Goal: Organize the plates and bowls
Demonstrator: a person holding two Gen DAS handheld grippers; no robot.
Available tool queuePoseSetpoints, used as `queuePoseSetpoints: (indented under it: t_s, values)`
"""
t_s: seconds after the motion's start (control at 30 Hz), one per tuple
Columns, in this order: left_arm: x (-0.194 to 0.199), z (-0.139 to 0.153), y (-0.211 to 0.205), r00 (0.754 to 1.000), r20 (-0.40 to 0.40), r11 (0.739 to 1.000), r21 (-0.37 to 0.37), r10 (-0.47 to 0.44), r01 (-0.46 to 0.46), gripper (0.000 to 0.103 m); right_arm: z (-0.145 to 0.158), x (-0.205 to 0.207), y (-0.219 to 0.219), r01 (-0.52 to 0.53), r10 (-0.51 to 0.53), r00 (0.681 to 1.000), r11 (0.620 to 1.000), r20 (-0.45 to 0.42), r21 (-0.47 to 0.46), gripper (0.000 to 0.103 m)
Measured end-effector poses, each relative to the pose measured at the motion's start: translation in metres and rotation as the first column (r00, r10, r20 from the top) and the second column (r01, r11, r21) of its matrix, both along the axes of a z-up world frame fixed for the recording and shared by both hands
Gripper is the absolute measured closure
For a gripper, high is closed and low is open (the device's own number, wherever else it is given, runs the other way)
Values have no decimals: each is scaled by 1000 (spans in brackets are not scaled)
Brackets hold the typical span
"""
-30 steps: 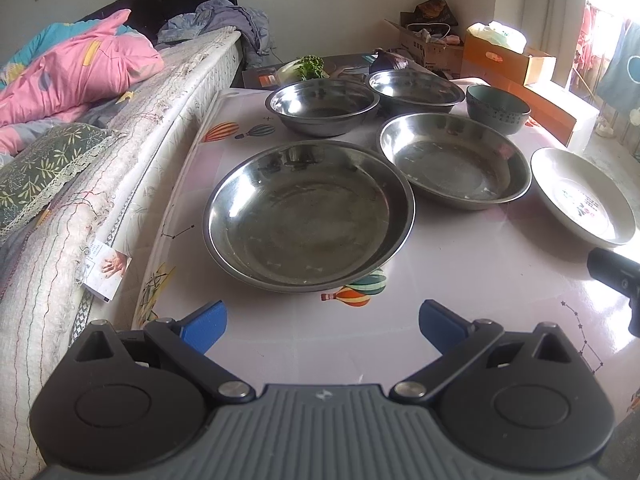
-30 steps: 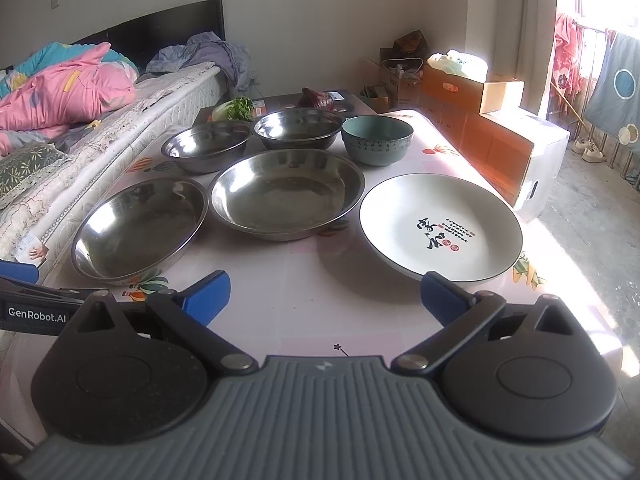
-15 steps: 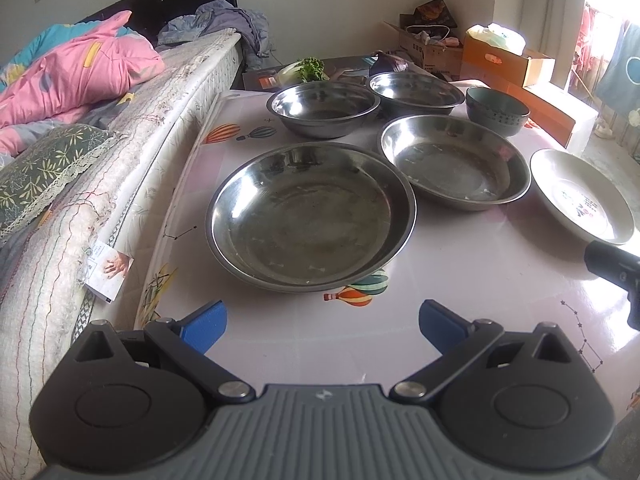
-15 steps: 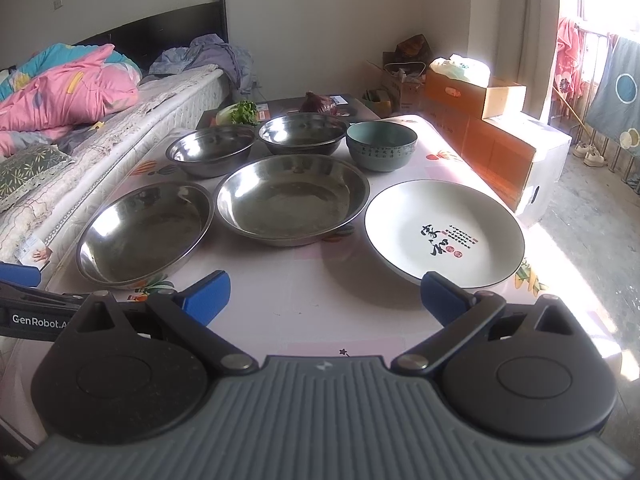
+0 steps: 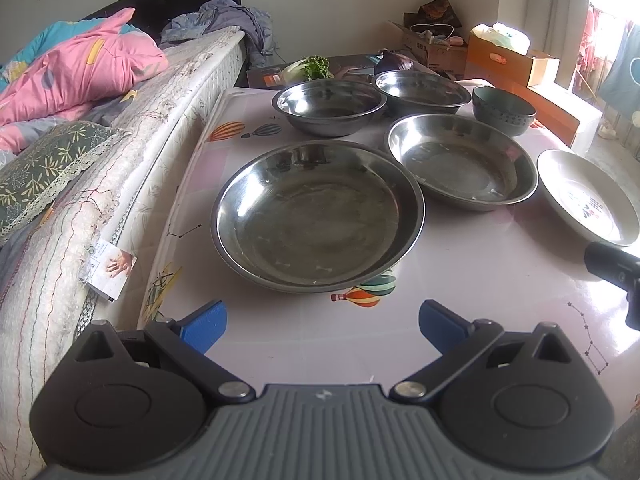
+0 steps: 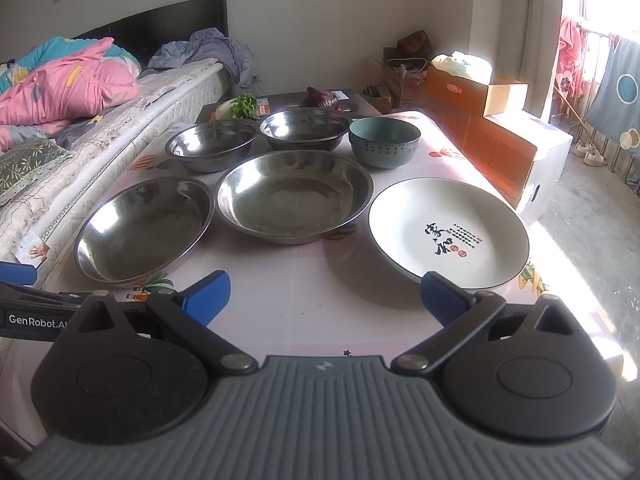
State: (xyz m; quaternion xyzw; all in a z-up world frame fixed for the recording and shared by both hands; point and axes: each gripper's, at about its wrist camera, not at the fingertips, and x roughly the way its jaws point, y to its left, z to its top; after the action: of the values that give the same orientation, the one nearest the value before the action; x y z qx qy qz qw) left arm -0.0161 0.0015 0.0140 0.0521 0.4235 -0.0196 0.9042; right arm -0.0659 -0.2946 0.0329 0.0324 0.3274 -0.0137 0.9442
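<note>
1. While both grippers hover over the near table edge, we hold nothing: left gripper has its jaws spread wide, right gripper likewise.
2. Dead ahead of the left one we see a steel plate; a second steel plate sits ahead-right, close beside the first.
3. White plate lies just ahead-right of the right gripper, apart from the steel ones.
4. Beyond the plates, a far row: two steel bowls and a green bowl.
5. Bed runs along our left.
</note>
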Motion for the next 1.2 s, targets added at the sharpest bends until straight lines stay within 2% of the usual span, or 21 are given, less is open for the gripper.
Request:
queuePoseSetpoints:
  t_s: [1.2]
  values:
    - [2, 0, 9, 1000, -2, 1000, 2, 18, -18, 0, -4, 10, 5, 25, -25, 999, 1000, -31, 5, 1]
